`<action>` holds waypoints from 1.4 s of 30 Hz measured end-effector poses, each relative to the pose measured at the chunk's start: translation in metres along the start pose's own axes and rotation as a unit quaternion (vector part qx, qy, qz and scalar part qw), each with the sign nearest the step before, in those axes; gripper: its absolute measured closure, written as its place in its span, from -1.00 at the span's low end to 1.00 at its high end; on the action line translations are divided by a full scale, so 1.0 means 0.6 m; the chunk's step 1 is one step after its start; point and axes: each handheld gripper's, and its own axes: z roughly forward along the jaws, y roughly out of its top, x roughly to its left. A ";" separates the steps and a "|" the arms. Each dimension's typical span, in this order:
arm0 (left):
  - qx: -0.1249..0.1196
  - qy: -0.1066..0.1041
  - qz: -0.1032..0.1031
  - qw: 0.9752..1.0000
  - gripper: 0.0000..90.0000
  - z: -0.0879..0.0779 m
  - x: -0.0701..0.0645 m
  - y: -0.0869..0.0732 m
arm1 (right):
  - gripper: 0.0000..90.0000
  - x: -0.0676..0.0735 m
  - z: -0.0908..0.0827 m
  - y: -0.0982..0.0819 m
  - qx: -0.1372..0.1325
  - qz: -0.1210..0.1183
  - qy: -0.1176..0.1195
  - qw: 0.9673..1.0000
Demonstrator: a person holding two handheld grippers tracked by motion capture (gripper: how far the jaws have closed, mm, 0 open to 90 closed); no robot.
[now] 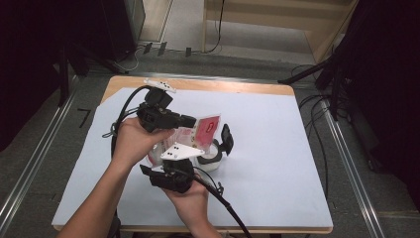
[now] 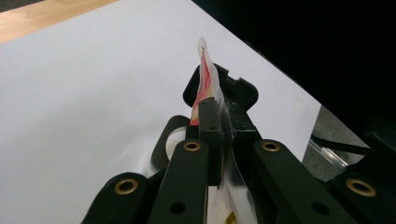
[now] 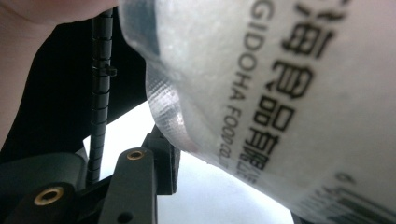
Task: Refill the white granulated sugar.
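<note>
My left gripper [image 1: 194,120] points to the right and is shut on a red and white food packet [image 1: 209,126]. In the left gripper view the packet [image 2: 205,77] stands edge-on between the closed fingertips [image 2: 211,114]. Just below it a white cup [image 1: 212,162] stands on the sheet. My right gripper [image 1: 214,149] reaches in from the near side, one jaw on each side of the cup, and grips it. In the right gripper view the packet's printed clear back [image 3: 280,93] hangs very close and hides one jaw. The other fingertip [image 3: 162,156] shows at the lower left.
A white paper sheet [image 1: 277,148] covers most of the wooden table [image 1: 198,85]. Black stands and cables [image 1: 317,124] lie on the floor to the right. A metal rail [image 1: 29,168] runs along the left side.
</note>
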 end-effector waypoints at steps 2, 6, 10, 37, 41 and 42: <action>0.002 -0.002 0.001 1.000 0.96 0.003 -0.001 0.007 | 0.27 -0.004 -0.002 0.004 -0.001 0.001 -0.002 1.000; 0.012 -0.001 -0.003 1.000 0.96 0.009 0.003 0.014 | 0.27 -0.010 -0.003 0.007 -0.002 0.008 -0.001 1.000; 0.011 0.007 0.002 1.000 0.96 0.007 0.001 0.016 | 0.27 -0.012 -0.001 0.010 -0.007 0.012 0.000 1.000; -0.010 0.001 0.001 1.000 0.96 0.008 0.003 -0.010 | 0.28 -0.008 0.002 -0.005 0.015 -0.009 -0.010 1.000; -0.011 0.000 0.001 1.000 0.96 0.008 0.003 -0.010 | 0.27 -0.006 0.002 -0.005 0.014 -0.009 -0.010 1.000; -0.011 0.001 0.001 1.000 0.96 0.008 0.002 -0.010 | 0.28 -0.006 0.002 -0.005 0.014 -0.008 -0.010 1.000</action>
